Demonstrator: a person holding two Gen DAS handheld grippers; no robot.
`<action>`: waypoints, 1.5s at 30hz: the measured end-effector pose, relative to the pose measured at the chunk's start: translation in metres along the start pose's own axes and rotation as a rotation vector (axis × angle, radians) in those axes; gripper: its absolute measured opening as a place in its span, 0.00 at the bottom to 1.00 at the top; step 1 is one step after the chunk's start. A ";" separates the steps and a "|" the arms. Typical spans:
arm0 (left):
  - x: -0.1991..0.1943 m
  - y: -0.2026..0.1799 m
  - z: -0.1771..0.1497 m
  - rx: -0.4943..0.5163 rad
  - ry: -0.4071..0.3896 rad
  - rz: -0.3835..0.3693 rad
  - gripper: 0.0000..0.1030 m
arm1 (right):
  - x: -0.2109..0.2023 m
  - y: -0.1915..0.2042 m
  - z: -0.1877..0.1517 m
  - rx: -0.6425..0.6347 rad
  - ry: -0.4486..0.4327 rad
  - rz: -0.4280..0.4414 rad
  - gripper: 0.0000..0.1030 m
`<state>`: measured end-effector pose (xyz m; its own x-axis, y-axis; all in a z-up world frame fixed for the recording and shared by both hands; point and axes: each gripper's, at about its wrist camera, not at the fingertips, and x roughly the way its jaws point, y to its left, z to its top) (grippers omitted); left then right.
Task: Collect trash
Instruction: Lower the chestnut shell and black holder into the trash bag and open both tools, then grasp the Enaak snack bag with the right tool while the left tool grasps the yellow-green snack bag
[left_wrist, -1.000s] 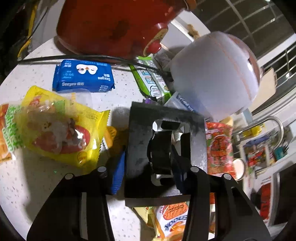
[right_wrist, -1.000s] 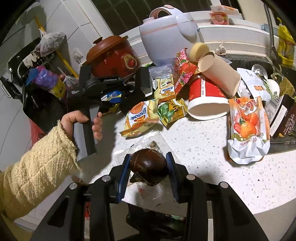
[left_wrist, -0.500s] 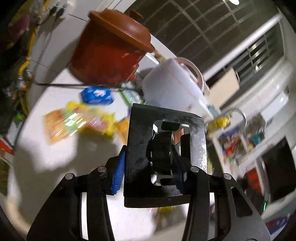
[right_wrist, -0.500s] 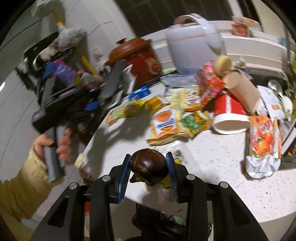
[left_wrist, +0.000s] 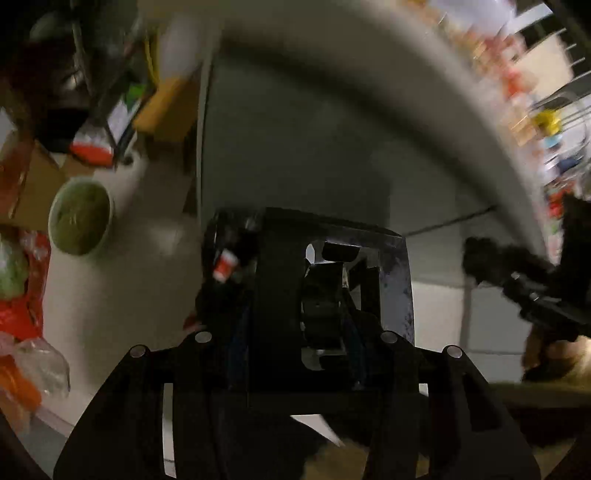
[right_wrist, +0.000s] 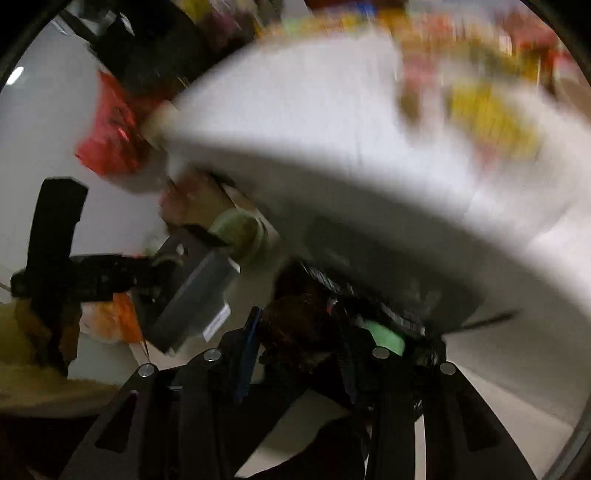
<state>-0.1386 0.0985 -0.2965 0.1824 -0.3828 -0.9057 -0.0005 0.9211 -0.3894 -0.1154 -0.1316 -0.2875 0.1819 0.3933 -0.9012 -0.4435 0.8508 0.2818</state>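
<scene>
Mid-task, left gripper (left_wrist: 295, 332) clamps a flat black piece (left_wrist: 332, 258) at frame centre, right gripper (right_wrist: 299, 354) pinches a brown round scrap (right_wrist: 295, 325) at lower centre, both below the counter edge (right_wrist: 332, 177), neither dropped yet, blurred wrappers (right_wrist: 487, 110) upper right remain.

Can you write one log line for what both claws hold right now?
left claw: shut on black box | right claw: shut on brown shell | both below counter edge

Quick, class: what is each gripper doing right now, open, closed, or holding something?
Left gripper: closed on a dark flat box.
Right gripper: closed on a round brown object.
</scene>
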 end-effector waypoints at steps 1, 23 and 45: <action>0.030 0.005 -0.003 0.005 0.014 0.048 0.44 | 0.018 -0.005 -0.006 0.013 0.016 -0.023 0.37; -0.022 -0.001 0.002 0.090 -0.130 0.061 0.81 | -0.074 0.017 0.022 -0.026 -0.238 0.022 0.79; -0.122 -0.038 0.040 0.058 -0.451 0.037 0.87 | -0.077 -0.067 0.222 0.008 -0.248 -0.336 0.95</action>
<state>-0.1218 0.1137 -0.1643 0.5931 -0.2919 -0.7503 0.0376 0.9410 -0.3364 0.0947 -0.1417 -0.1640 0.5217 0.1645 -0.8371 -0.3170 0.9484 -0.0112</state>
